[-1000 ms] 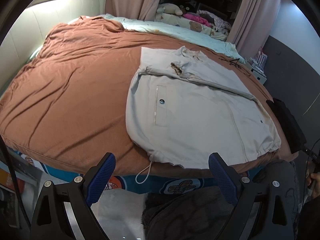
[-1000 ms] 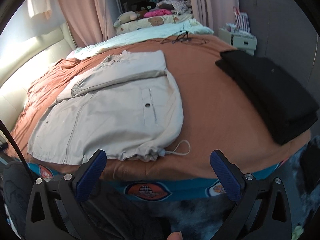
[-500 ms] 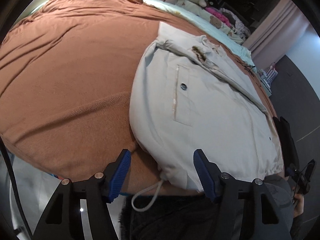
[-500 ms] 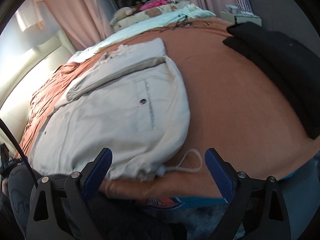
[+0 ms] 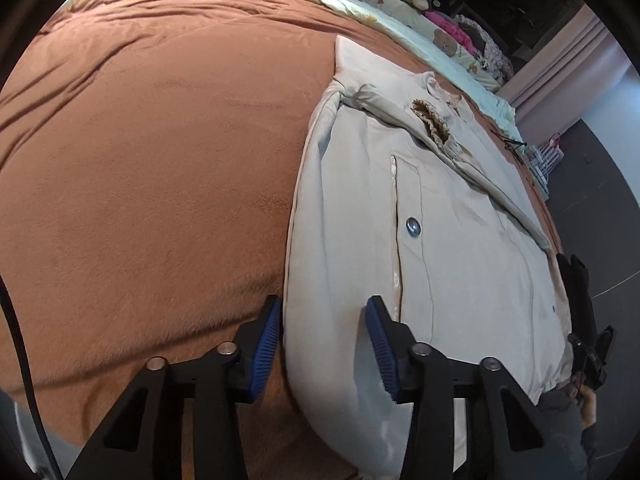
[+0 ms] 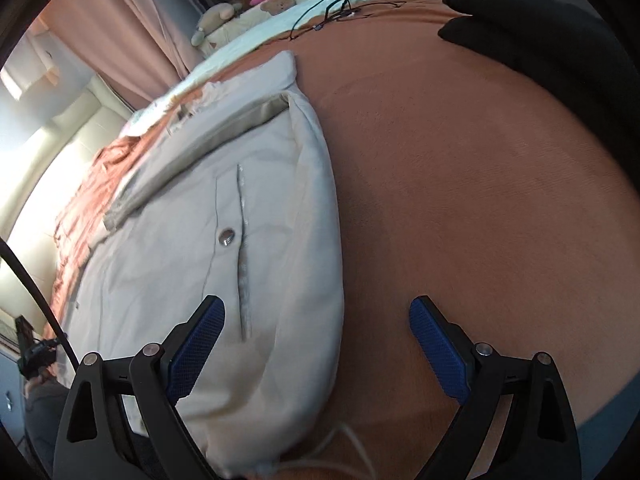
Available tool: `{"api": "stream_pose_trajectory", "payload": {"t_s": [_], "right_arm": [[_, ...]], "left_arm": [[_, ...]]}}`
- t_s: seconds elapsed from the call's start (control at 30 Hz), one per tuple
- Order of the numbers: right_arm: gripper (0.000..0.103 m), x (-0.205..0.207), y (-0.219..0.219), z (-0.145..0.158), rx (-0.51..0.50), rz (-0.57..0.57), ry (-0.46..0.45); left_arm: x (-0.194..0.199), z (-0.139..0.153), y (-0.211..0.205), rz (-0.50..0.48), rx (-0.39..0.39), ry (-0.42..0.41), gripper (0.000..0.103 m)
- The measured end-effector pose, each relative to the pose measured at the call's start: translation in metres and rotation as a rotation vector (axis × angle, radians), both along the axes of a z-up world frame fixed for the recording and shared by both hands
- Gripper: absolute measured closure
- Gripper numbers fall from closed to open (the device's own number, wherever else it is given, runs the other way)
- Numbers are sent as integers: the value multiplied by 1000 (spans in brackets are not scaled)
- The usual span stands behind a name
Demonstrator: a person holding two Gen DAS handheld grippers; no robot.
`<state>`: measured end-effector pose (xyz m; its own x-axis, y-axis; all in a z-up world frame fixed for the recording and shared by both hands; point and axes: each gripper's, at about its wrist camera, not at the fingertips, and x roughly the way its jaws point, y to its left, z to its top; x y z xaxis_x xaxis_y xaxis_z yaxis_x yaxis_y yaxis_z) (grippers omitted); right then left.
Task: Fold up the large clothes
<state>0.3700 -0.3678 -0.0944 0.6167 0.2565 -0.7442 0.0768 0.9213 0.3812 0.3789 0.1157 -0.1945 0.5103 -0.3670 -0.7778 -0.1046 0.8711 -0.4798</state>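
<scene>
A beige jacket (image 5: 460, 240) lies flat on the brown bedspread (image 5: 140, 160), sleeves folded across its chest, a snap button on each pocket. My left gripper (image 5: 324, 344) is partly open, its jaws straddling the jacket's left bottom corner low over the bed. In the right wrist view the jacket (image 6: 240, 232) fills the left half. My right gripper (image 6: 316, 354) is wide open over the jacket's right bottom corner; its left pad (image 6: 196, 348) is above the fabric, its right pad (image 6: 438, 352) above the bedspread (image 6: 480, 200). A white drawstring (image 6: 352, 444) trails from the hem.
A folded black garment (image 6: 560, 48) lies on the bed's right side. Glasses and a cord (image 6: 336, 8) rest further back. Pale bedding and stuffed toys (image 5: 420, 12) line the far edge, with pink curtains behind. A padded headboard (image 6: 48, 160) is at the left.
Both grippers have moved forward and down onto the jacket's bottom corners. The left jaws have narrowed around the left corner. The right jaws stay wide.
</scene>
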Motion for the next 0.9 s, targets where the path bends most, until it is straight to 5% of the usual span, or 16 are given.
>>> {"api": "stream_pose_trajectory", "payload": {"t_s": [0.27, 0.63, 0.77, 0.9], "right_arm": [[22, -11, -20, -12, 253, 103, -1], [24, -43, -22, -24, 382, 158, -14], [51, -42, -32, -36, 443, 90, 7], [82, -48, -39, -43, 492, 54, 20]], "left_arm": [[-12, -10, 2, -35, -219, 19, 62], [-39, -18, -21, -68, -419, 49, 62], [-38, -14, -30, -53, -379, 34, 64], [-39, -19, -27, -5, -364, 45, 88]]}}
